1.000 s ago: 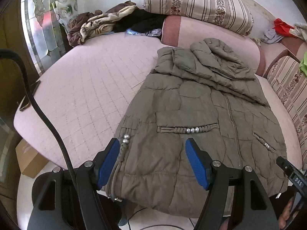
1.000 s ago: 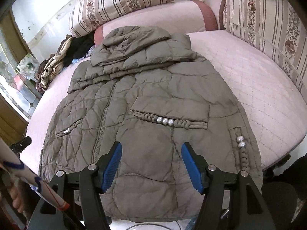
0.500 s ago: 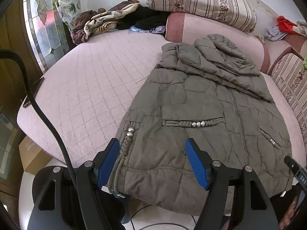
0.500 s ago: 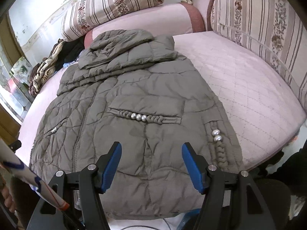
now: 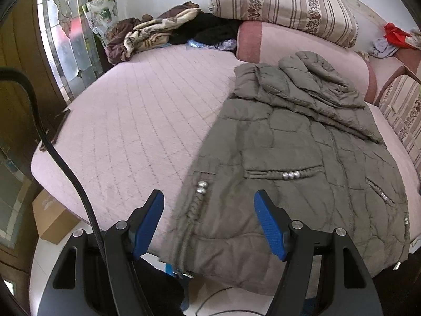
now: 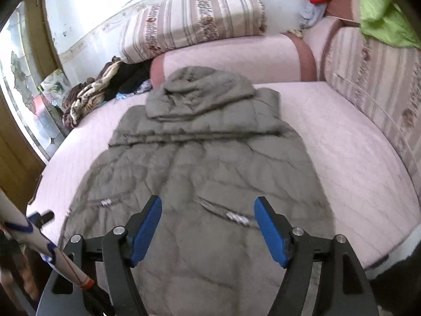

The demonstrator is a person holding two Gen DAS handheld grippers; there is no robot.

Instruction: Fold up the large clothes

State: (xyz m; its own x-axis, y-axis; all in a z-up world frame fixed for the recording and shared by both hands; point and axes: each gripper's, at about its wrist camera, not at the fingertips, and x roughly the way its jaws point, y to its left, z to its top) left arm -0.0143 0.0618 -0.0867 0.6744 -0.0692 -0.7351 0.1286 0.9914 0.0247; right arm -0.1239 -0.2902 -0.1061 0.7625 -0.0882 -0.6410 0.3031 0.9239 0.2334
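Note:
An olive quilted hooded coat [image 5: 289,163] lies front-up on the pink quilted bed [image 5: 126,131], hood toward the bolster, hem hanging over the near edge. My left gripper [image 5: 209,223] hovers open above the coat's lower left hem, nothing between its blue pads. In the right wrist view the same coat [image 6: 210,163] stretches ahead, blurred. My right gripper [image 6: 208,229] floats above the coat's lower middle, near the pocket's silver beads [image 6: 238,218]; its jaws are opening, with nothing held between them.
A striped floral pillow [image 5: 284,5] and pink bolster [image 5: 302,44] line the back. Crumpled clothes [image 5: 158,34] lie at the back left by a glass door [image 5: 65,39]. A striped cushion [image 6: 373,79] with green cloth [image 6: 384,18] flanks the right. A cardboard box [image 5: 52,218] sits on the floor.
Both grippers have pulled back and up from the coat's hem. The right wrist view tilted upward, showing more wall and pillows, and its jaws stand slightly wider.

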